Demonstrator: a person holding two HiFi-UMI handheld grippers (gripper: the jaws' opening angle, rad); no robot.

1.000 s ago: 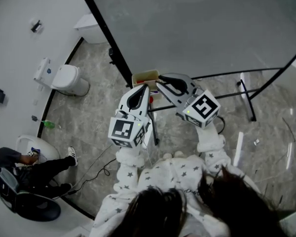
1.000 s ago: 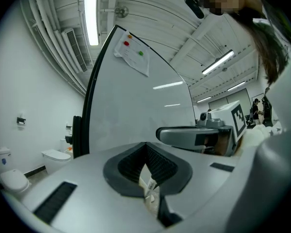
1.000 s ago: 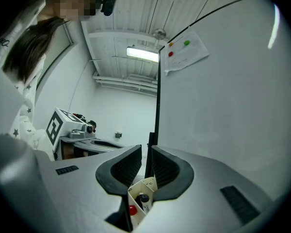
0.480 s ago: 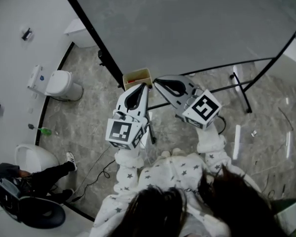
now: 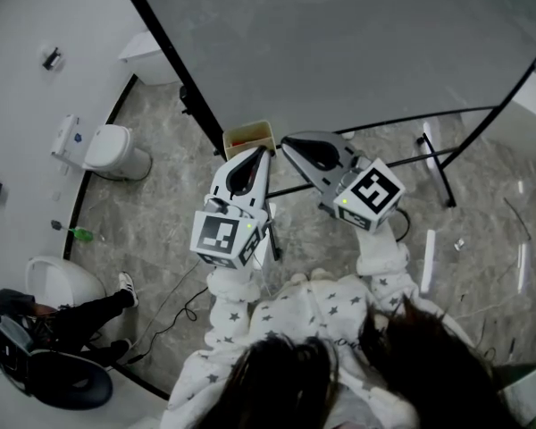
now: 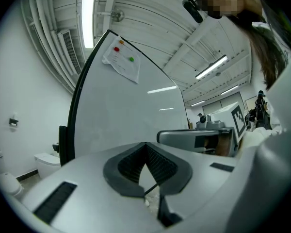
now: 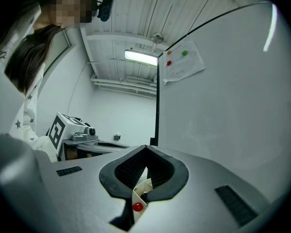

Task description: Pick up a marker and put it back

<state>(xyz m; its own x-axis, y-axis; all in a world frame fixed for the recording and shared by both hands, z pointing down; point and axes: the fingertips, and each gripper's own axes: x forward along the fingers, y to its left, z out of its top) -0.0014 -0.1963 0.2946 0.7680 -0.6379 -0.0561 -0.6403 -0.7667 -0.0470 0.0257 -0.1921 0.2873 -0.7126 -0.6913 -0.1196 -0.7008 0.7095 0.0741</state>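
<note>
From my feed I see a grey marbled floor (image 5: 482, 239) meeting white walls (image 5: 27, 70), a big whiteboard (image 5: 357, 52) in a black frame, a paper sheet (image 6: 121, 62) near its top corner, a white toilet (image 5: 116, 150) at left, strip lights (image 7: 141, 57) on the ceiling

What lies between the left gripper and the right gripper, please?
In the head view, only grey marbled floor and the whiteboard stand's thin black bar separate the left gripper and right gripper.

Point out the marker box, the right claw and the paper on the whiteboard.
Tan open-topped marker box (image 5: 268, 134): head view, right wall.
Grey right claw (image 7: 145, 148): right gripper view, closed tips.
White paper sheet (image 7: 183, 62): right gripper view, sheet's middle.
</note>
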